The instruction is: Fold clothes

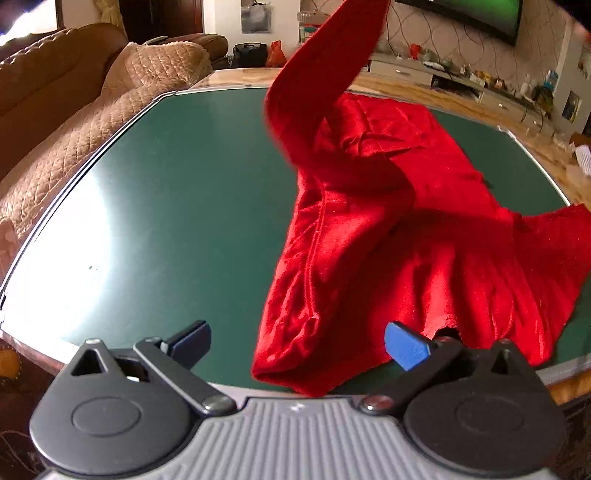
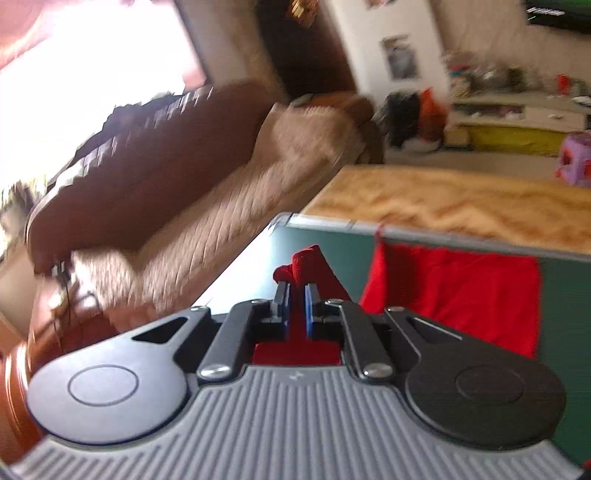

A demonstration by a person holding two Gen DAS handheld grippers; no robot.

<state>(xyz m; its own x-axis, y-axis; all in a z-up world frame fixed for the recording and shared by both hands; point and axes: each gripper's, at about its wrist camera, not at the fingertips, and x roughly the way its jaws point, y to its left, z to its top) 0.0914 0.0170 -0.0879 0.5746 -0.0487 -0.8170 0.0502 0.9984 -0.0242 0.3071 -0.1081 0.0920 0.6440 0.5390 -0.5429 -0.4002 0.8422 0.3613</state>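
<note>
Your left gripper is sitting wide apart w/ nothing between the fingers, hovering just above the near edge of the green table. Its right fingertip is overlapping the lower part of the red garment in view; can't tell if it's actually touching.

Your right gripper is squeezing down narrow on a bunched bit of the red garment; red cloth is showing between the blue pads and poking out past the tips. That view is tilted and blurry, so finer detail isn't readable.

The garment is lying mostly on the right half of the table, rumpled, w/ its near hem hanging close to the table's front edge. One long strip of it is rising off the table toward the top of the left view, pulled up and out of frame. The rest is staying flat-ish on the tabletop, a piece trailing off to the far right.

A brown quilted sofa is sitting just beside the table on the left. A TV and a low cabinet w/ clutter are standing along the far wall, well apart from the table.
</note>
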